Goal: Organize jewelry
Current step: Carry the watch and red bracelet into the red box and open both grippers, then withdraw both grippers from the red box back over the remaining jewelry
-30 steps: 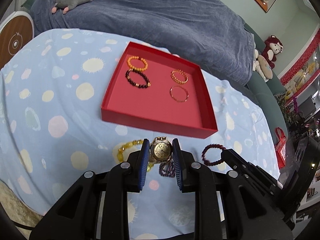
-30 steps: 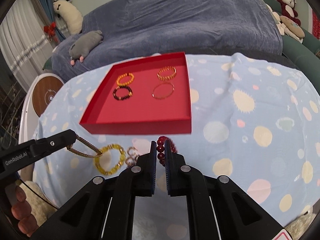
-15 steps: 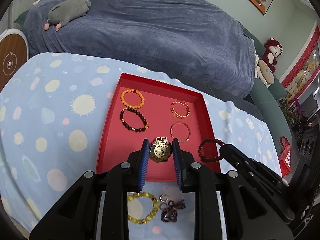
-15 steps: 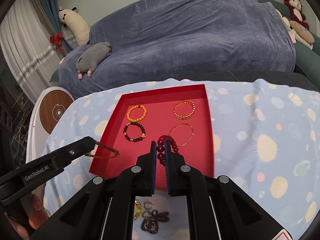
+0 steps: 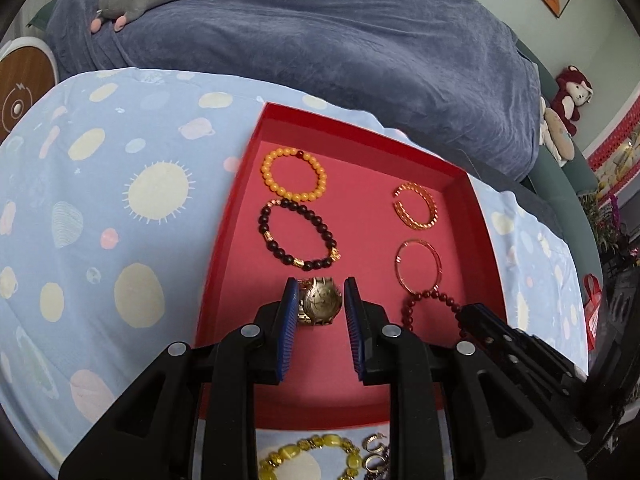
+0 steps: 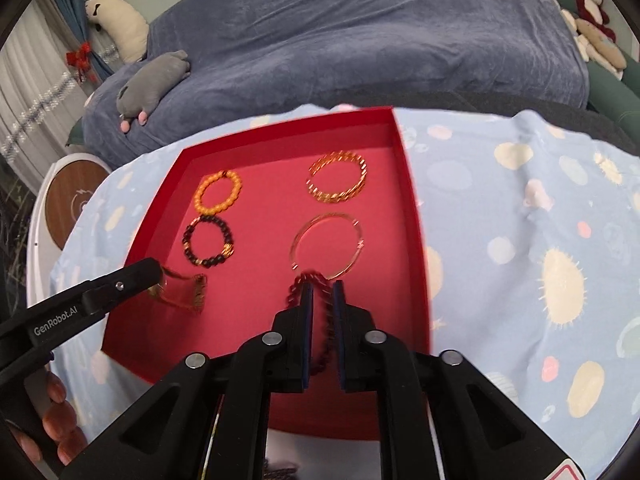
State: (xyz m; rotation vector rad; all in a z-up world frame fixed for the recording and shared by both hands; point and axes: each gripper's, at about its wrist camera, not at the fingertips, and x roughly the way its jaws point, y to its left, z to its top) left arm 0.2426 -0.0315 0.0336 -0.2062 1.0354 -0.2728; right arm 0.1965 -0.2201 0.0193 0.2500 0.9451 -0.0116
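The left tongs (image 5: 320,304) stand a little way apart, pinching a gold watch (image 5: 321,305) by its sides between the blue pads, above the near left part of the red tray (image 5: 224,256). The right tongs (image 6: 321,294) are narrow and just opening; a dark red bead bracelet (image 6: 325,320) hangs blurred in the gap between their pads, above the tray's near right part, and whether the pads press on it cannot be told.

In the tray lie an orange bead bracelet (image 5: 294,176), a black bead bracelet (image 5: 298,238), a gold chain bangle (image 5: 416,206) and a thin gold bangle (image 5: 419,266). On the spotted blue cloth of the surface (image 5: 100,208), on the near side of the tray, lie a yellow bead bracelet (image 5: 312,456) and some rings (image 5: 374,446).

A second ago both tongs hung above the cloth short of the tray, with the right pair pressed tight on the red bracelet. Half a second ago they were over the tray's near edge. The four pieces in the tray have not shifted.
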